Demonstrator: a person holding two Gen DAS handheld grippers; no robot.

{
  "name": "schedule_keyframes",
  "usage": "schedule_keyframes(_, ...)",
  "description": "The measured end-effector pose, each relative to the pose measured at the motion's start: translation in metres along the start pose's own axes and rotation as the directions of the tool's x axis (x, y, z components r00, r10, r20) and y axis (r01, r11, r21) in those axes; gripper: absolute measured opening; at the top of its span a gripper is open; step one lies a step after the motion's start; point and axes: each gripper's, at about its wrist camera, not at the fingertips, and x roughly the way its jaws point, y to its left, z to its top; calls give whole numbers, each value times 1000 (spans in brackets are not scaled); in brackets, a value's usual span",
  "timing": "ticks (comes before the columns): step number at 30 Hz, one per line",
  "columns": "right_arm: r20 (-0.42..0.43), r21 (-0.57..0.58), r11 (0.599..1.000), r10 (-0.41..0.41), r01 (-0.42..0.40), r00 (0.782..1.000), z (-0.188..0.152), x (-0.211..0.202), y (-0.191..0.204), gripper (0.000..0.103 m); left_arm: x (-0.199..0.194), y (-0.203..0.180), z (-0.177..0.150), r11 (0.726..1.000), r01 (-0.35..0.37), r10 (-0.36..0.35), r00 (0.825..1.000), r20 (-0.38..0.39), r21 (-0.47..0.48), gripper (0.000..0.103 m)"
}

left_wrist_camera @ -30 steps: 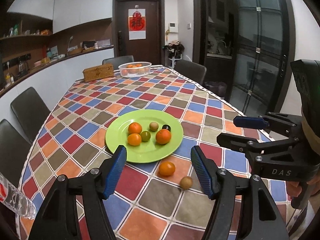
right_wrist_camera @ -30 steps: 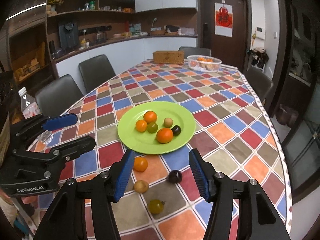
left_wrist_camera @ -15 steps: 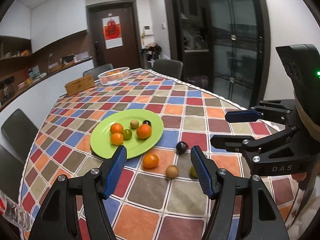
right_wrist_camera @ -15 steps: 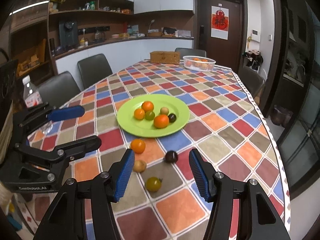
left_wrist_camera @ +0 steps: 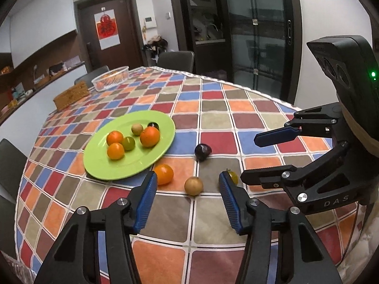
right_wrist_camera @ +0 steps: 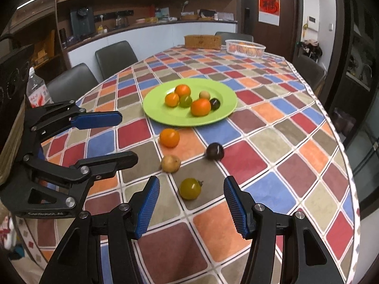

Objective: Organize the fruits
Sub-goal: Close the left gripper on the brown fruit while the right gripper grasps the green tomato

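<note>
Left wrist view: dining room, dark door with red paper character sign point(left_wrist_camera: 107, 27), glass cabinet doors at right, checkered surface point(left_wrist_camera: 213, 108). Closer in and swung right versus a second ago; loose fruit now right under the left tongs point(left_wrist_camera: 187, 197). Left tongs spread wide, empty. Green plate point(left_wrist_camera: 163, 127) ahead left, six fruits on it. Off the plate, on the surface: orange fruit point(left_wrist_camera: 164, 174) just beside the plate rim, tan round fruit point(left_wrist_camera: 193, 185) between the blue pads, dark plum point(left_wrist_camera: 203, 152) further out, yellow-green tomato point(left_wrist_camera: 232, 176) half hidden behind the right pad. Right tongs point(left_wrist_camera: 263, 158) in from the right, spread, empty; "DAS" readable on the body. White basket point(left_wrist_camera: 110, 78) with oranges and wicker box point(left_wrist_camera: 71, 95) at far end.

Right wrist view: shelves and counter clutter at back, same door sign point(right_wrist_camera: 268, 4). Also lowered and moved nearer than a second ago; yellow-green tomato point(right_wrist_camera: 190, 188) now lined up between the right tongs point(right_wrist_camera: 190, 207), still spread, not touching. Tan round fruit point(right_wrist_camera: 170, 163), dark plum point(right_wrist_camera: 215, 151), orange fruit point(right_wrist_camera: 169, 137) beyond, all short of the green plate point(right_wrist_camera: 227, 111). Left tongs point(right_wrist_camera: 118, 138) at left, spread; body lettering blurred, roughly "GenRobot.AI". Water bottle point(right_wrist_camera: 38, 91), label unreadable.

Likely meaning: approach under way, four fruits left to plate, tomato and tan fruit probable first picks.
</note>
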Motion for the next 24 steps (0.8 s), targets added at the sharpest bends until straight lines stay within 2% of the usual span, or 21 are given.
schedule_keyframes(3, -17, 2, 1000, 4, -4, 1000, -2, 8, 0, 57, 9, 2, -2, 1000, 20, -20, 1000, -23, 5, 47)
schedule_keyframes(9, -61, 10, 1000, 23, -22, 998, -7, 26, -2, 54, 30, 2, -5, 998, 51, -50, 997, -64, 26, 44)
schedule_keyframes(15, -93, 37, 998, 45, -42, 995, -10, 39, -7, 46, 51, 3, -7, 996, 85, -82, 990, -114, 23, 42)
schedule_keyframes(21, -99, 44, 997, 65, -61, 993, -11, 45, -9, 46, 65, 2, -8, 995, 98, -94, 984, -150, 15, 41)
schedule_keyframes(24, -104, 41, 997, 72, -68, 992, -11, 48, -9, 41, 71, 2, -7, 995, 100, -96, 982, -163, 13, 39)
